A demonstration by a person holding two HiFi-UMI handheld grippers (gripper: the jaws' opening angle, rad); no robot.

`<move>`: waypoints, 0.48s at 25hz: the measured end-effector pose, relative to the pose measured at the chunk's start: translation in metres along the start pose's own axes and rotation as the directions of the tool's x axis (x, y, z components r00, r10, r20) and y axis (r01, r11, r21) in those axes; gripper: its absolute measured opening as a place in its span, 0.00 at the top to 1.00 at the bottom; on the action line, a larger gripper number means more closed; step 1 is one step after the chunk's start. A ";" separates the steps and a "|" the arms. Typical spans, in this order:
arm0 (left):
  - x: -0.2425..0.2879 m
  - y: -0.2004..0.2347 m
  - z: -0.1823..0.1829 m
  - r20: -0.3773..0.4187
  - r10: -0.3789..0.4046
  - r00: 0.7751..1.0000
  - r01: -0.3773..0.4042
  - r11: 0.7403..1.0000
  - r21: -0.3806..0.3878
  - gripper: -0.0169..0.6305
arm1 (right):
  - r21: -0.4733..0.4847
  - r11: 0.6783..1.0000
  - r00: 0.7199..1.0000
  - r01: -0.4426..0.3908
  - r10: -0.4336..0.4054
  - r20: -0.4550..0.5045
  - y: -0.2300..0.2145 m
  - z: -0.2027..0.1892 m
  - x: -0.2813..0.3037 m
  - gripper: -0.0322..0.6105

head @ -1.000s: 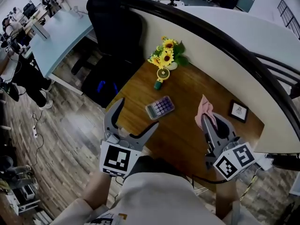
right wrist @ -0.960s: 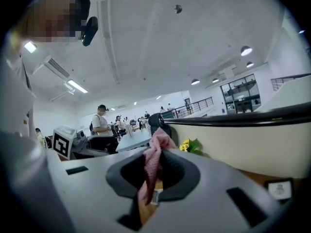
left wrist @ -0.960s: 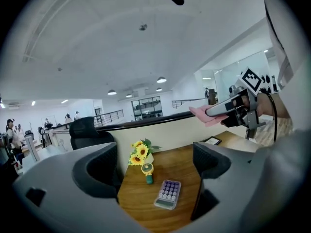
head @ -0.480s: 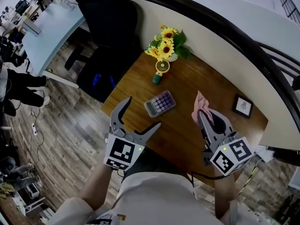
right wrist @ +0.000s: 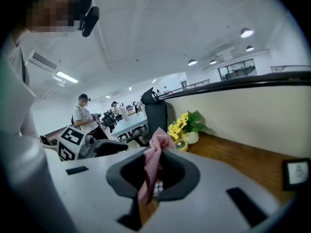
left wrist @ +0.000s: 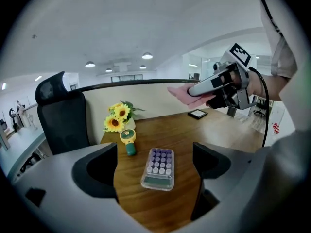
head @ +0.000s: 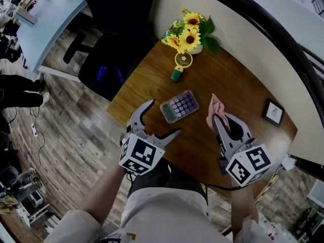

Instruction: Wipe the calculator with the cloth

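Note:
A small calculator [head: 178, 106] with purple keys lies flat on the wooden table [head: 238, 87]. My left gripper [head: 163, 119] is open just in front of it, above the table's near edge; the left gripper view shows the calculator [left wrist: 158, 168] between and beyond the spread jaws of that gripper [left wrist: 154, 152]. My right gripper [head: 215, 119] is shut on a pink cloth [head: 216, 108], held in the air to the right of the calculator. In the right gripper view the cloth [right wrist: 153, 163] hangs bunched between the jaws.
A pot of sunflowers [head: 191, 26] stands at the table's far edge, with a yellow and green gadget [head: 180, 65] in front of it. A small black picture frame [head: 273, 113] lies at the right. A black office chair [head: 114, 29] stands left of the table. A curved partition wall runs behind.
Both grippers have moved forward over the table towards the calculator. The left is now close beside it; the right still holds the cloth.

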State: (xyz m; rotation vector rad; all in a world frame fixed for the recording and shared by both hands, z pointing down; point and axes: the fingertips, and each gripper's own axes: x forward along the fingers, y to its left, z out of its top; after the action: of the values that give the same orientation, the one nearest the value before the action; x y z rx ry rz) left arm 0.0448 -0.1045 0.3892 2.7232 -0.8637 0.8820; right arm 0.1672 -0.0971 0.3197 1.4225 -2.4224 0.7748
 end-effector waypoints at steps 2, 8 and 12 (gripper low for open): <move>0.012 0.001 -0.014 -0.026 -0.007 1.000 0.008 1.000 0.017 0.26 | 0.000 1.000 1.000 0.000 0.000 -0.020 -0.004 -0.010 0.012 0.89; 0.054 -0.005 -0.059 -0.118 -0.059 0.991 0.066 0.996 0.056 0.26 | -0.055 0.998 0.996 0.031 -0.036 -0.085 -0.019 -0.044 0.044 0.89; 0.077 -0.006 -0.092 -0.164 -0.100 0.981 0.104 0.994 0.018 0.25 | -0.031 0.999 0.993 0.022 -0.025 -0.119 -0.025 -0.066 0.060 0.89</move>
State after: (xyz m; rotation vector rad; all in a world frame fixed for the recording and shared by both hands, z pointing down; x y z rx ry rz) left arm 0.0541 -0.1081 0.5088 2.6445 -0.6794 1.0839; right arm 0.1537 -0.1148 0.4094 1.3512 -2.3143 0.7915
